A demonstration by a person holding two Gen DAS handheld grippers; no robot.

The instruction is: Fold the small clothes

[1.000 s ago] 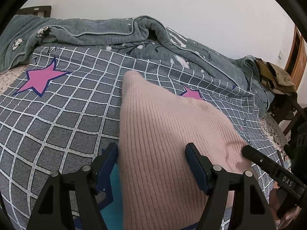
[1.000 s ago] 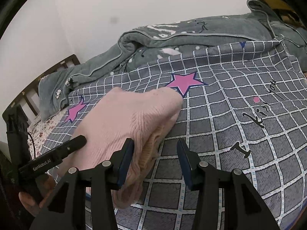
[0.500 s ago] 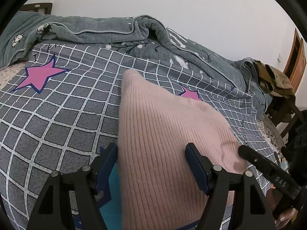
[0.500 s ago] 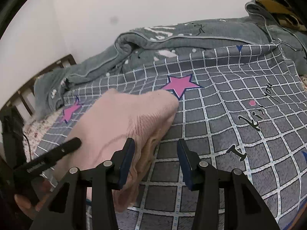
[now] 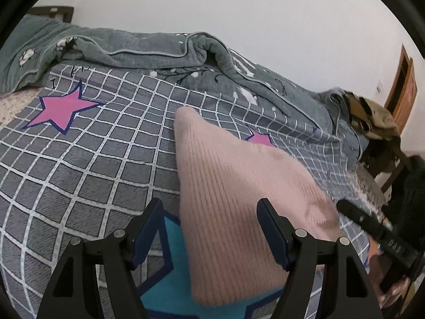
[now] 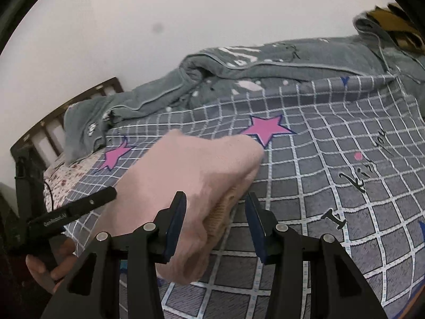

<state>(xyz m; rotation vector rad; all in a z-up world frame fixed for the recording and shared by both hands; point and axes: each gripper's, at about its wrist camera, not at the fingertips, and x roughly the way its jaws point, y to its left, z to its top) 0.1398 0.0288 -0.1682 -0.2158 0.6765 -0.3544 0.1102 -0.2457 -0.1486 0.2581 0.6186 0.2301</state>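
Observation:
A folded pink ribbed knit garment [image 5: 239,199] lies on the grey checked bed sheet [image 5: 93,172]. My left gripper [image 5: 211,228] hovers over the garment's near left edge, its jaws wide apart, the left pad over bare sheet. In the right wrist view the same garment [image 6: 191,170] shows its thick folded right edge between the jaws of my right gripper [image 6: 215,220]. The right pad stands clear of the cloth, so this gripper is open too. Each gripper also appears from the side in the other's view, with a hand on it.
A rumpled grey quilt [image 5: 159,50] runs along the far side of the bed by the white wall. A wooden headboard [image 6: 53,122] stands at the left end. Brown clothing on a chair [image 5: 372,114] and a wooden door [image 5: 403,85] lie past the right end.
The right wrist view has tilted slightly. The garment lies where it did, and both grippers keep the same gap.

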